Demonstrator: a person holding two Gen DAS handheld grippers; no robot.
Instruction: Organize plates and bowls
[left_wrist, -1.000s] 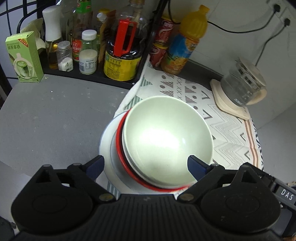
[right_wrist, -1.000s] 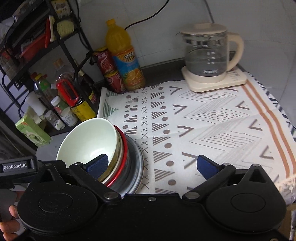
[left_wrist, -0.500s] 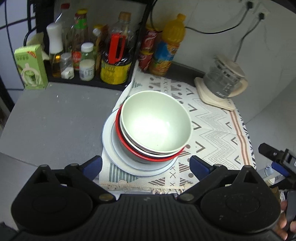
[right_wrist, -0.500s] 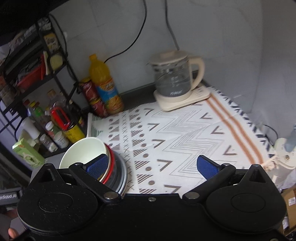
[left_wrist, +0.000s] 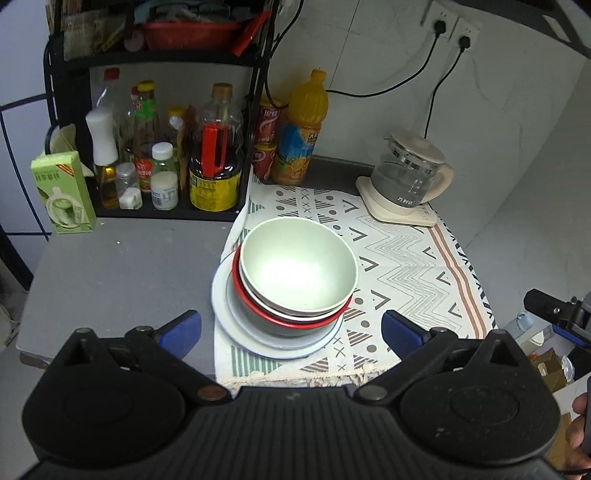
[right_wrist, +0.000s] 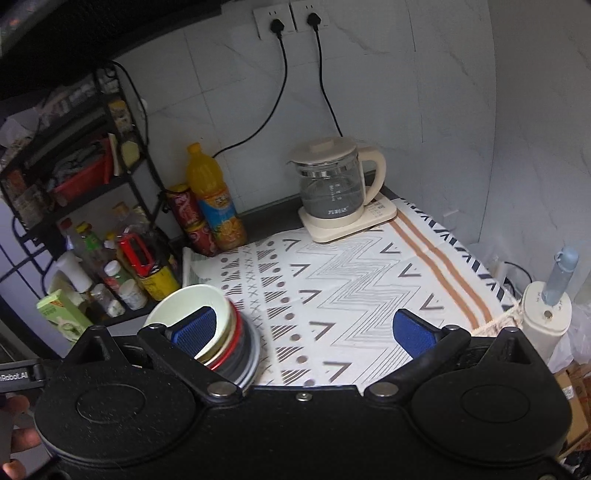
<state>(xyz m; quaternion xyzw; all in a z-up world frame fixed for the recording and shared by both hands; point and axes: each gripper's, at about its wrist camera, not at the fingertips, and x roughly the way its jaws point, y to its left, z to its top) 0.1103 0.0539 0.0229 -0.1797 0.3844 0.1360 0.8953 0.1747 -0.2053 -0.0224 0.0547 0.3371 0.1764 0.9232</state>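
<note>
A pale green bowl (left_wrist: 297, 267) sits on top of a stack: a white bowl, a red-rimmed bowl (left_wrist: 295, 323) and a light blue plate (left_wrist: 236, 328) underneath, all at the left edge of the patterned cloth (left_wrist: 406, 266). My left gripper (left_wrist: 291, 330) is open, held back from the stack with nothing between its blue pads. My right gripper (right_wrist: 303, 330) is open too, above the cloth; the same stack (right_wrist: 221, 343) shows behind its left finger (right_wrist: 194, 328). Neither gripper touches the dishes.
A black rack (left_wrist: 162, 177) with bottles and jars stands at the back left, a green carton (left_wrist: 62, 192) beside it. An orange drink bottle (left_wrist: 301, 129), red cans and a glass kettle (left_wrist: 406, 177) line the back wall. Grey countertop (left_wrist: 122, 266) lies left of the cloth.
Both grippers have pulled back and up from the stack, so the table looks smaller and farther. The bowls and plate have stayed in place. Both grippers remain open.
</note>
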